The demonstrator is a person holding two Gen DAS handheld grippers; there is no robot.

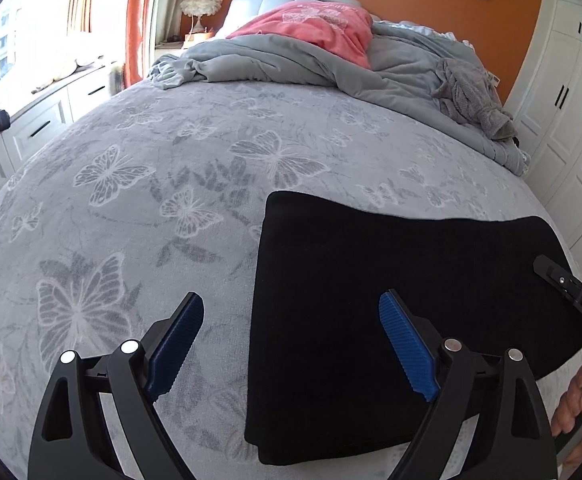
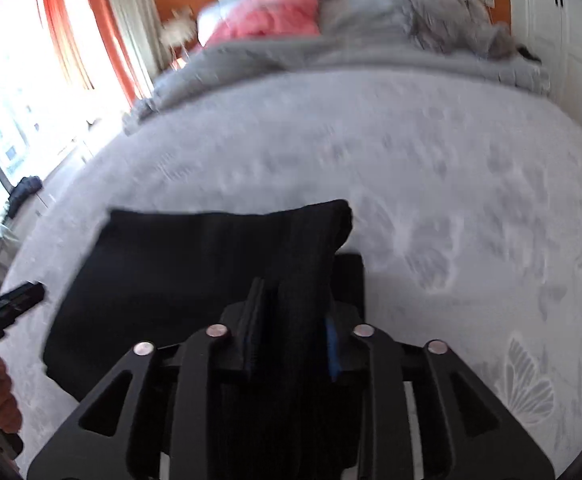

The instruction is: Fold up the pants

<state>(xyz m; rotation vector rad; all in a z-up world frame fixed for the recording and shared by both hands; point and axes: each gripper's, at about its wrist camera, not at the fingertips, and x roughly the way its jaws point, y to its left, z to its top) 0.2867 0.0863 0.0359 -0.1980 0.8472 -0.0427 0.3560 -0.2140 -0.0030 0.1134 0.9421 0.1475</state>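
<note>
The black pants (image 1: 391, 300) lie folded on the grey butterfly-print bedspread (image 1: 151, 184). My left gripper (image 1: 291, 344) is open and empty, just above the bed, its right finger over the pants' left part and its left finger over bare bedspread. My right gripper (image 2: 293, 332) is shut on the right end of the pants (image 2: 195, 264) and lifts that end into a raised fold; the view is motion-blurred. The right gripper's body (image 1: 571, 292) shows at the right edge of the left wrist view. The left gripper (image 2: 7, 304) shows at the left edge of the right wrist view.
A rumpled grey duvet (image 1: 291, 64) with a pink garment (image 1: 311, 28) and a grey garment (image 1: 471, 92) lies at the head of the bed. White drawers (image 1: 43, 124) stand left under the window, white wardrobes (image 1: 571, 92) right.
</note>
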